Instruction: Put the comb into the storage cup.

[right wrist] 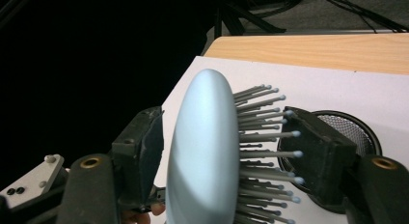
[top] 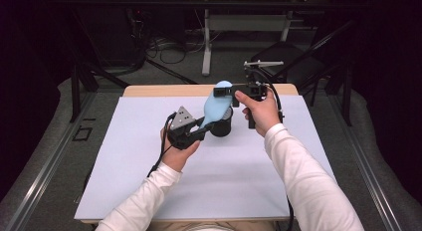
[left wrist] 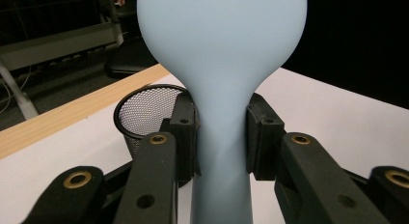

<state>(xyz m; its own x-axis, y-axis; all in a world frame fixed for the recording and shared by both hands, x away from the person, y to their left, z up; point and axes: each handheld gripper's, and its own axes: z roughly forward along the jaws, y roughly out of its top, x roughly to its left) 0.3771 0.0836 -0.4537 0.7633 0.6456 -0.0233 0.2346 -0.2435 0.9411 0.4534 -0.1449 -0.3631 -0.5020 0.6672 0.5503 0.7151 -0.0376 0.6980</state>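
A light blue hairbrush [top: 215,110] hangs tilted over a black mesh cup [top: 222,128] on the white mat. My left gripper [top: 203,131] is shut on its narrow handle [left wrist: 222,151], one pad on each side, with the wide head [left wrist: 222,50] rising beyond the jaws. My right gripper [top: 225,90] comes in from the far right and spans the head [right wrist: 202,151]. One pad lies against the smooth back and the other meets the bristle tips [right wrist: 289,134]. The mesh cup [right wrist: 354,132] stands just behind the brush, and its rim [left wrist: 144,91] is at the left of the left gripper view.
The white mat [top: 149,166] covers most of the wooden table, whose bare strip [top: 149,90] runs along the far edge. Beyond it are dark floor, cables and a desk frame [top: 206,47]. Both white sleeves enter from the bottom.
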